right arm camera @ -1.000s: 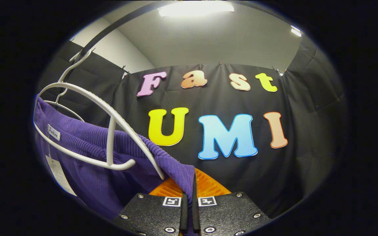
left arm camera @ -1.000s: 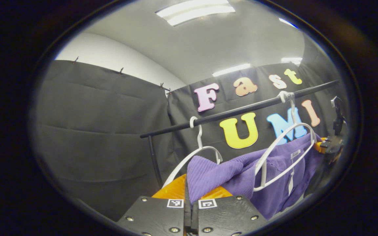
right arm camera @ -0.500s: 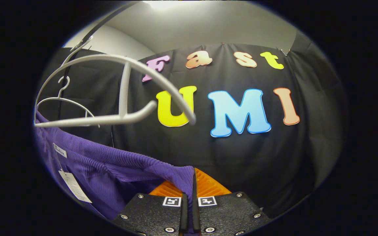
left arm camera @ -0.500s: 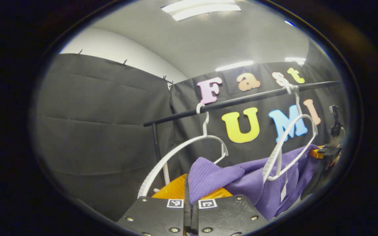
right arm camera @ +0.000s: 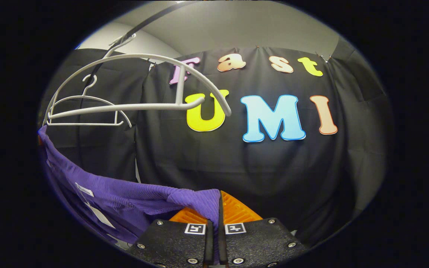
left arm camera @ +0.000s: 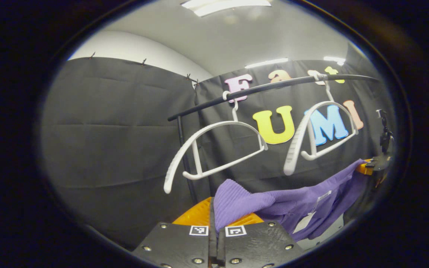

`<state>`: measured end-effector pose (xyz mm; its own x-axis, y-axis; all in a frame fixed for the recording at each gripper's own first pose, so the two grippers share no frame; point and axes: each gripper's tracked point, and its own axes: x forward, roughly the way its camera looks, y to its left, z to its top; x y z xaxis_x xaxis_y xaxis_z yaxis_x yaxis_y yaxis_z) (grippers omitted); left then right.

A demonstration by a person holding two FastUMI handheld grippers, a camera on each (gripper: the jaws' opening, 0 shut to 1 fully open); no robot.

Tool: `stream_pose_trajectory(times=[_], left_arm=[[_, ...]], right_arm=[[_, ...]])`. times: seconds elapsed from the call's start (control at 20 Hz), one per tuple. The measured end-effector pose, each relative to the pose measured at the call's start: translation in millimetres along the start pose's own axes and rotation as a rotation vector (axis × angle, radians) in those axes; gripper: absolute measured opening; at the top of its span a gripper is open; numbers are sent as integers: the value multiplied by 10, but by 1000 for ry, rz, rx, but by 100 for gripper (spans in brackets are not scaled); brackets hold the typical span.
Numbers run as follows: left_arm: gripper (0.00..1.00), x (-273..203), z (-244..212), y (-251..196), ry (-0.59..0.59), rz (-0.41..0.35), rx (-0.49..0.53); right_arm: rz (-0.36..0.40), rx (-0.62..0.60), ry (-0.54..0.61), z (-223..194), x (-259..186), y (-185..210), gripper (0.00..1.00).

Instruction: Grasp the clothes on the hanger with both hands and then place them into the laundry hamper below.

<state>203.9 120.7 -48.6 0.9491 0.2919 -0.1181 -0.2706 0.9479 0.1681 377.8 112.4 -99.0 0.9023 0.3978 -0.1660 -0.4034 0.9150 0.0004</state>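
Observation:
A purple ribbed garment (left arm camera: 281, 203) with a white tag stretches between my two grippers, hanging below the hangers. My left gripper (left arm camera: 214, 214) is shut on one end of it. At the right edge of the left gripper view the other gripper (left arm camera: 376, 163) holds the far end. In the right gripper view my right gripper (right arm camera: 220, 210) is shut on the garment (right arm camera: 125, 195), which sags away to the left. Two bare white hangers (left arm camera: 218, 149) (left arm camera: 320, 134) hang from the black rail (left arm camera: 274, 87), above the cloth. The nearer hanger (right arm camera: 140, 85) sits high in the right gripper view.
The rail's black upright post (left arm camera: 184, 156) stands behind the left hanger. A second white hanger (right arm camera: 88, 109) hangs farther back in the right gripper view. A pale patch of floor (left arm camera: 324, 232) shows under the garment.
The garment has come off both hangers and dropped lower with both grippers. The hangers now hang bare and have swung up in the views.

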Motion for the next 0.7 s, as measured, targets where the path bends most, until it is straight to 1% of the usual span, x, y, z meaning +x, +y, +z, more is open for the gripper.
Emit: stream_pose_trajectory(times=[0.05, 0.1, 0.15, 0.4, 0.55, 0.6, 0.65, 0.7], left_arm=[[6, -77, -5, -2, 1, -6, -8], [6, -149, -23, -2, 0, -13, -15], [1, -225, -11, -7, -3, -21, -23], [1, -584, 184, 67, -49, -61, -65], [1, -771, 346, 39, -82, -101, -93], [6, -831, 395, 29, -93, -114, -101], [1, -901, 442, 6, -103, -129, -108], [1, -947, 488, -41, -113, -144, -110]], right_arm=[[-1, 1, -3, 23, -100, 17, 5], [-4, 3, -5, 49, -197, 32, 5], [-8, 9, -8, 77, -299, 48, 5], [-17, 35, -42, 322, -823, 203, 5], [-18, 53, -73, 512, -1090, 271, 5], [-17, 59, -84, 567, -1141, 290, 5], [-15, 62, -96, 620, -1201, 323, 5], [-14, 63, -105, 673, -1302, 387, 5]])
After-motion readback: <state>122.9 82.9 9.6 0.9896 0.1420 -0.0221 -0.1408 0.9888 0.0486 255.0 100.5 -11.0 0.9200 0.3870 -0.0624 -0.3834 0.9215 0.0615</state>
